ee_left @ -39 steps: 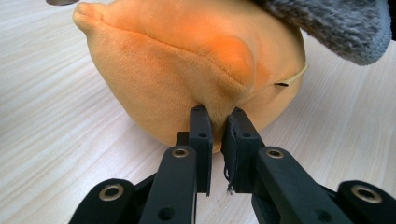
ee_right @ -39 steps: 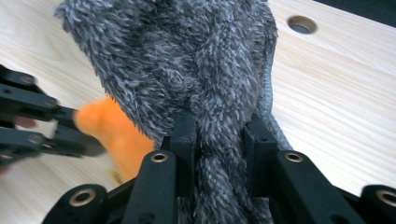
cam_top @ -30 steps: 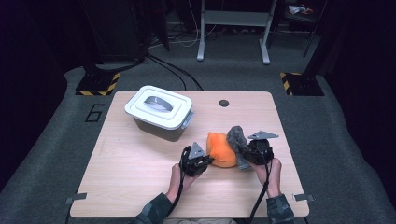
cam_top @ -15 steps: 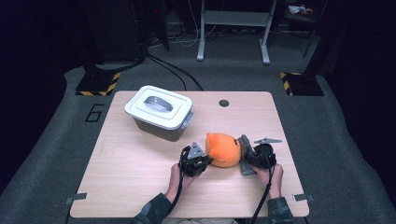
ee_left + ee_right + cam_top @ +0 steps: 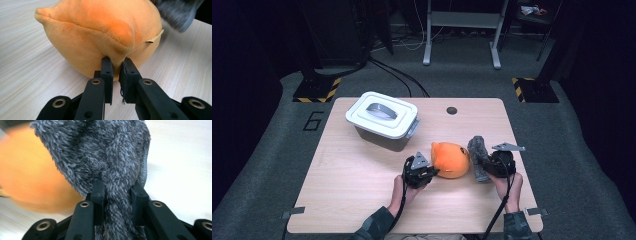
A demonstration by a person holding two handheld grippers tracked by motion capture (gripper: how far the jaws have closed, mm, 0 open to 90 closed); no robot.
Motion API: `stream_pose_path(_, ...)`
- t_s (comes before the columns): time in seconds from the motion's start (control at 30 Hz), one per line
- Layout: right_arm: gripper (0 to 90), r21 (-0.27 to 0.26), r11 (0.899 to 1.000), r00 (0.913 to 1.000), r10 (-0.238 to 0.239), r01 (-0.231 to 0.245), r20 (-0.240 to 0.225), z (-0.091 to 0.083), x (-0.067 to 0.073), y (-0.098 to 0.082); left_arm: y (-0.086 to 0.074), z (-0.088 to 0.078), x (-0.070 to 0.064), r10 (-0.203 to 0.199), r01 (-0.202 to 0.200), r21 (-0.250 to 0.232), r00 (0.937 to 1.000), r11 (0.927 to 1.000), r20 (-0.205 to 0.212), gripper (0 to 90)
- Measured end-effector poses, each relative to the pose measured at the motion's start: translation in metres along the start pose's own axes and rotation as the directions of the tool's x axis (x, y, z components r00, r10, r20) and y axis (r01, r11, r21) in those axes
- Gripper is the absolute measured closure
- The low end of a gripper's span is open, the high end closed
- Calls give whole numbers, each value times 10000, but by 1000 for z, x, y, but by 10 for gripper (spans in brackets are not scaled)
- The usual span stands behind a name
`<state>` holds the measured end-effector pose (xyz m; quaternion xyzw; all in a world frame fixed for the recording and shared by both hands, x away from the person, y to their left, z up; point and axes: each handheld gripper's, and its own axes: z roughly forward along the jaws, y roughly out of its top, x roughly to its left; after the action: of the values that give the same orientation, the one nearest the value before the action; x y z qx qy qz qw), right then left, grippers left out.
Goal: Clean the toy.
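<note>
With only a thin pinch of the round orange plush toy point(image 5: 100, 32) clenched in the left tongs point(image 5: 115, 62), and the right tongs point(image 5: 117, 186) gripping the shaggy grey cloth point(image 5: 100, 152) beside it, either could slip free.

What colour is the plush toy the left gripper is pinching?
Orange plush toy, clearest in the left gripper view.

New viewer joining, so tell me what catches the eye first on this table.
The bright orange plush near the table's front middle, pinched by the left tongs. Right beside it, the right tongs clamp a fuzzy grey cloth. A lidded white box sits behind, to the left.
</note>
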<state>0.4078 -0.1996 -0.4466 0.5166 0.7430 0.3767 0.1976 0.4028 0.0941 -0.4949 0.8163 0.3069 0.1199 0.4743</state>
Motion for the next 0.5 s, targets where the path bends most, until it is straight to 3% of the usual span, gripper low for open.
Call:
stream_pose_path(0.07,695,-227,9983,9978,-538,529,-379,-4,18,13,1,0,0,57,-57,17,10000,10000,56,814)
stream_pose_path(0.2,696,237,9916,9909,-1256,1269,-487,12,36,21,1,1,-1,164,-164,-2,9999,9999,-46,806)
stream_pose_path(0.37,696,252,9953,9944,-916,931,-536,20,33,23,-1,-2,3,95,-95,-35,10000,9999,2,746)
stream_pose_path(0.5,696,325,9955,9951,-879,893,-446,23,30,24,-2,-4,-1,308,-309,-70,9994,9995,-143,604)
